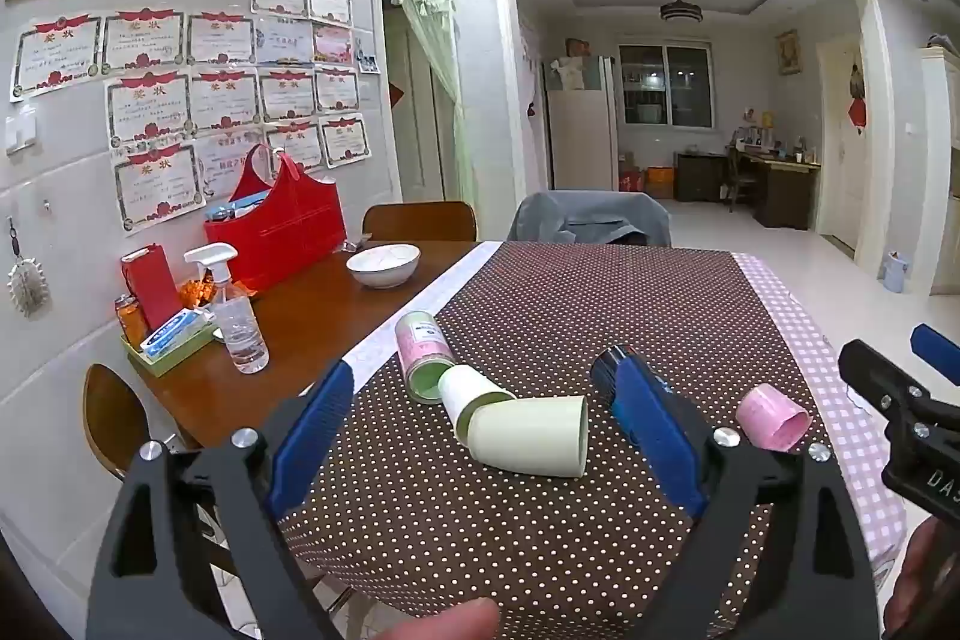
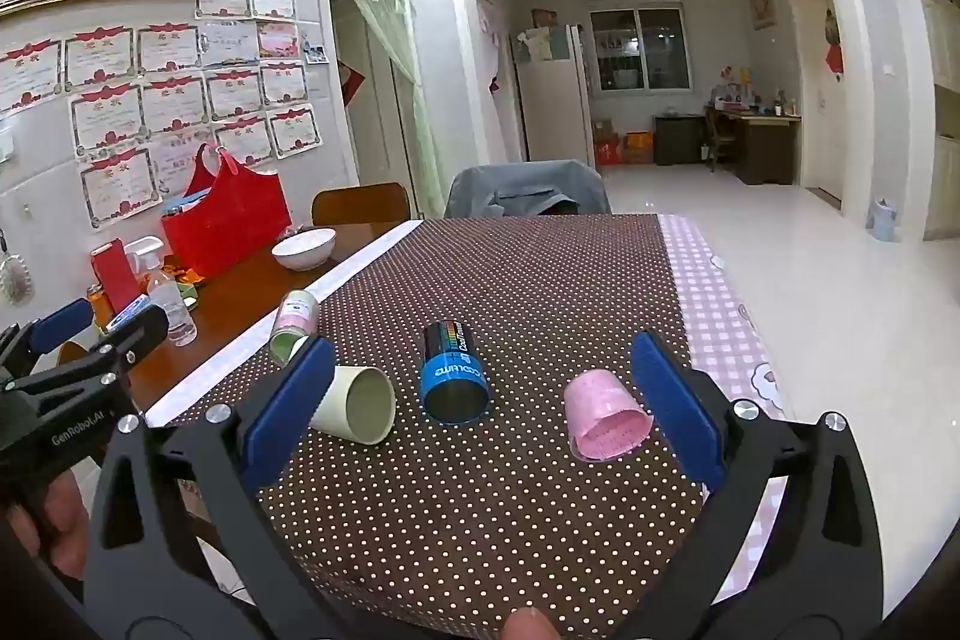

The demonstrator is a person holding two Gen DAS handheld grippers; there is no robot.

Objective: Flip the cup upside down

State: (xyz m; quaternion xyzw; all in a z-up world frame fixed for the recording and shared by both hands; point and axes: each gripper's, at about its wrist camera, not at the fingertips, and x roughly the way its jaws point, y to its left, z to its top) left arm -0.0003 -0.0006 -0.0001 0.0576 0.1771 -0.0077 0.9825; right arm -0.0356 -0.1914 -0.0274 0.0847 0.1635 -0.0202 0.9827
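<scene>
Several cups lie on their sides on the brown dotted tablecloth (image 1: 540,310). A pale green cup (image 1: 531,435) lies between my left gripper's (image 1: 480,388) open fingers, with a white and green cup (image 1: 471,394) stuck against it and a pink and green cup (image 1: 423,346) behind. A blue and black cup (image 2: 451,370) and a pink cup (image 2: 606,415) lie in front of my right gripper (image 2: 480,358), which is open and empty. The pale green cup also shows in the right wrist view (image 2: 357,403). The pink cup shows in the left wrist view (image 1: 771,415).
A white bowl (image 1: 384,263), a spray bottle (image 1: 237,313), a red bag (image 1: 282,226) and a small tray of items (image 1: 165,340) stand on the bare wooden table at the left. Chairs (image 1: 591,217) stand at the far edge. A pink checked cloth (image 1: 840,400) covers the right edge.
</scene>
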